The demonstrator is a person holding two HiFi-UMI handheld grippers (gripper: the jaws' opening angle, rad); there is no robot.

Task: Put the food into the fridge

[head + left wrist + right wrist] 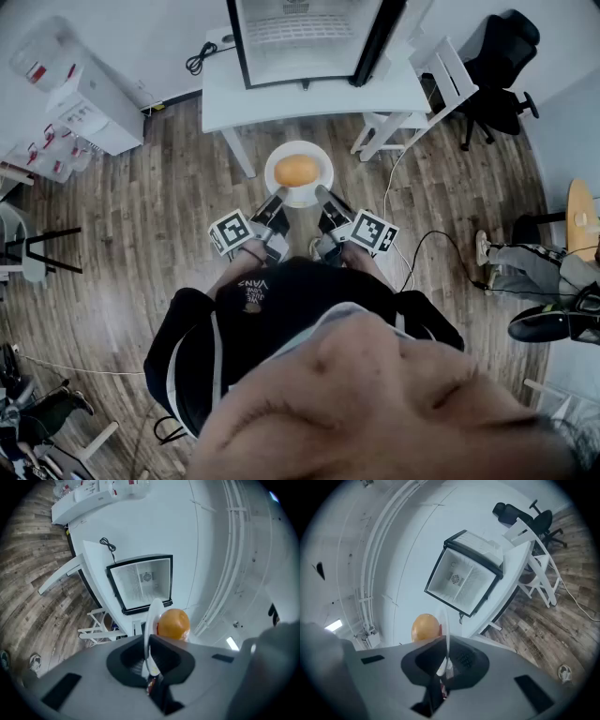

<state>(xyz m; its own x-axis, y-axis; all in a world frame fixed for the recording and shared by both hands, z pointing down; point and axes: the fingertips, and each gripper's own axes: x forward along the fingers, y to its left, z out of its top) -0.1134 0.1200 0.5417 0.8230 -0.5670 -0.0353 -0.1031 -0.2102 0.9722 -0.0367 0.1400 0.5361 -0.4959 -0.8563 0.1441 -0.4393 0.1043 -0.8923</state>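
Observation:
A white plate (273, 174) carries a round orange piece of food (297, 170) and hangs in the air in front of the white table (220, 97). My left gripper (280, 196) is shut on the plate's left rim, and my right gripper (322, 193) is shut on its right rim. On the table stands the small fridge (305, 37) with its door open. In the left gripper view the plate (152, 618) runs edge-on into the left gripper (150, 666), the food (173, 624) beside it and the fridge (143, 584) beyond. The right gripper view shows the same: plate (446, 630), right gripper (445, 666), food (425, 627), fridge (464, 579).
A white folding chair (417, 94) leans by the table's right end, with a black office chair (502, 56) behind it. A cable (422, 246) lies on the wood floor at right. A white cabinet (89, 103) stands at far left. Another person's legs (539, 267) are at the right edge.

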